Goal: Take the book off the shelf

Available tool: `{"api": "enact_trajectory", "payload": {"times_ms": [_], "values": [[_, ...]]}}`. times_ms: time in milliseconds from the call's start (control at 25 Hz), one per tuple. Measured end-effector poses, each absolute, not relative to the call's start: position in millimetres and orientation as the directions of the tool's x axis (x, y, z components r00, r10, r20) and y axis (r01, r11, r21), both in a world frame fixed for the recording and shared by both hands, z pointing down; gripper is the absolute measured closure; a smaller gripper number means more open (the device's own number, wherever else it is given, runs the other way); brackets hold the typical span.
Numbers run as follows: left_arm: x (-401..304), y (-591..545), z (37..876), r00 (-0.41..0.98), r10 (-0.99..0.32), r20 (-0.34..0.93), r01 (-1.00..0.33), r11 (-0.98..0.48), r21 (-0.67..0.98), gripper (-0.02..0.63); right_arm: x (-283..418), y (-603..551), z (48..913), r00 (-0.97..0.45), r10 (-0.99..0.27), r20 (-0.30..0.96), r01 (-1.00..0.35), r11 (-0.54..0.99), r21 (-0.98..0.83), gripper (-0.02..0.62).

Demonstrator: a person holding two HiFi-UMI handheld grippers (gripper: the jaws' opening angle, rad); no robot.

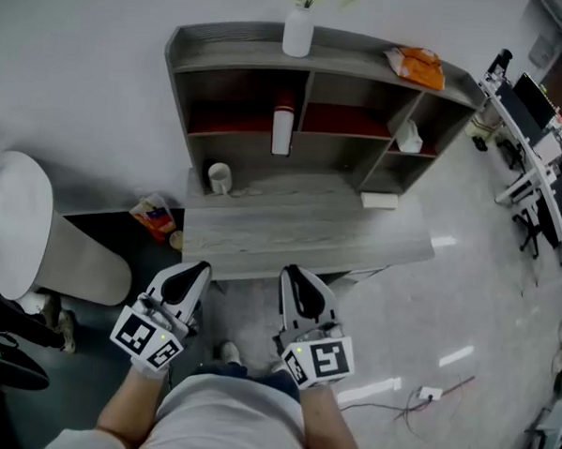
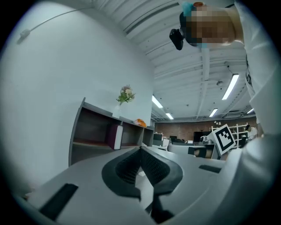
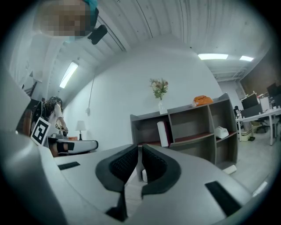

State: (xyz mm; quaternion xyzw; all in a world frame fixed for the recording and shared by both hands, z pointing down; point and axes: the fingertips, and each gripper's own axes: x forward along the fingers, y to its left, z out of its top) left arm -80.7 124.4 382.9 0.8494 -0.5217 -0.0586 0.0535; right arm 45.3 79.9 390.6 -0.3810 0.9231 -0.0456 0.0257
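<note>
Head view gives us the upright book [image 1: 282,130], dark red in the cover with a white edge turned our way. It stands in the upper left compartment of the grey wooden shelf unit [image 1: 364,78], close to the vertical divider on that compartment's right side.

On the top board of the shelf unit we see a white vase [image 1: 298,34] holding green stems and, toward the right end, a crumpled orange bag [image 1: 417,66]. A white crumpled object [image 1: 409,138] sits in the small right-hand compartment. Below the shelves, the grey wood-grain counter [image 1: 299,234] carries a white mug [image 1: 219,178] at its left rear and a flat white box [image 1: 379,201] at its right rear.

We hold both tools side by side at the counter's near edge, pointing toward the shelves and well apart from the book. The left tool [image 1: 190,278] sits left of the right tool [image 1: 297,281]. In the left gripper view, the ribbed black pads are pressed together with nothing between them. The right gripper view shows the same narrow, empty closure, and the book [image 3: 163,133] stands in its compartment far beyond the tips.
</note>
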Motion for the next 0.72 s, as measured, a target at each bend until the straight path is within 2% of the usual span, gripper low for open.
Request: {"api": "enact_trajectory", "payload": {"times_ms": [240, 720], "values": [[-115, 113, 390, 0.449, -0.892, -0.051, -0.877, -0.451, 0.166, 0.591, 19, 69, 398, -0.666, -0.746, 0.004, -0.742, 0.662, -0.109, 0.574], [-135, 56, 399, 0.395, -0.918, -0.038, -0.901, -0.395, 0.181, 0.591, -6, 4, 409, -0.707, -0.707, 0.021, -0.704, 0.701, -0.120, 0.574]]}}
